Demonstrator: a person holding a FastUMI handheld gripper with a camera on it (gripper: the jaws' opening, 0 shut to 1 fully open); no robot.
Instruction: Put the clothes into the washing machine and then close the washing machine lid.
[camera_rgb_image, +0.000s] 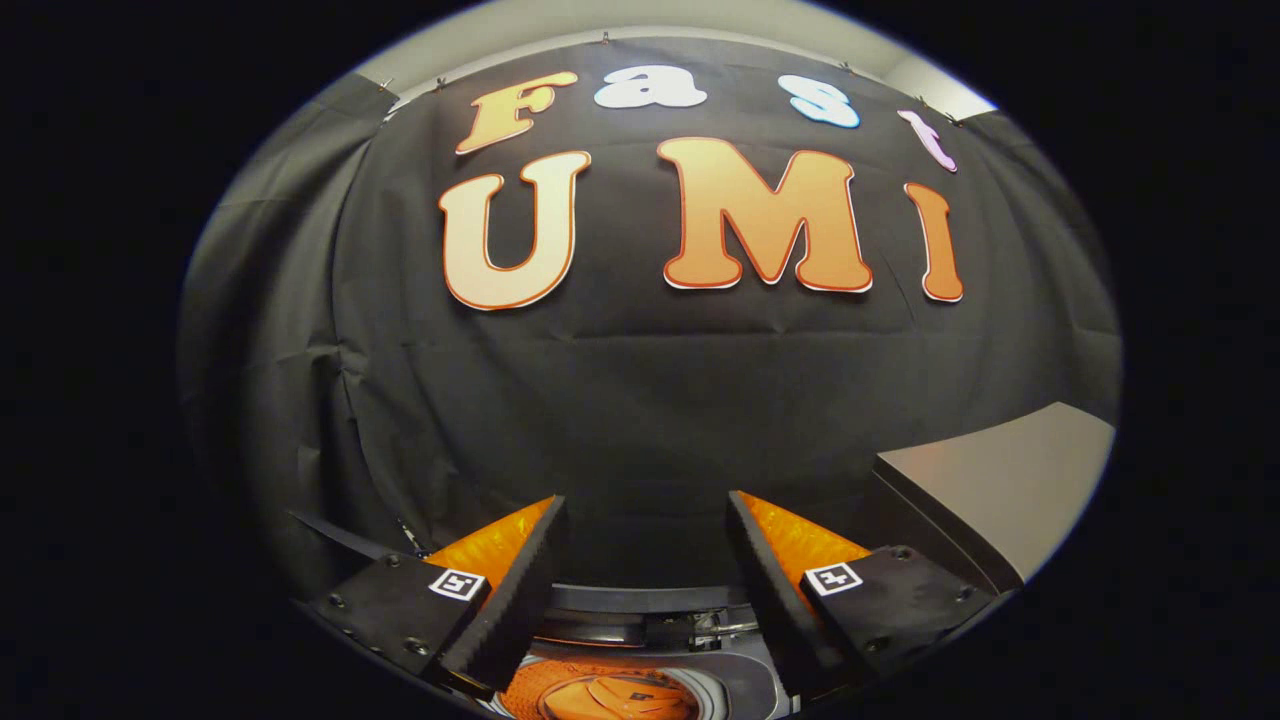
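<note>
My gripper (648, 505) is open, its two fingers spread wide with nothing between them, pointing at the black cloth wall. Below and between the fingers lies the washing machine's round top opening (640, 640), seen from above. An orange garment (610, 695) rests inside the drum. Beyond the right finger a flat grey panel (1000, 480) rises at a slant; it looks like the raised lid, though I cannot tell for sure.
The black cloth wall (640, 400) fills the space ahead of the fingers. A pale strip of ceiling or wall (620, 20) shows above it.
</note>
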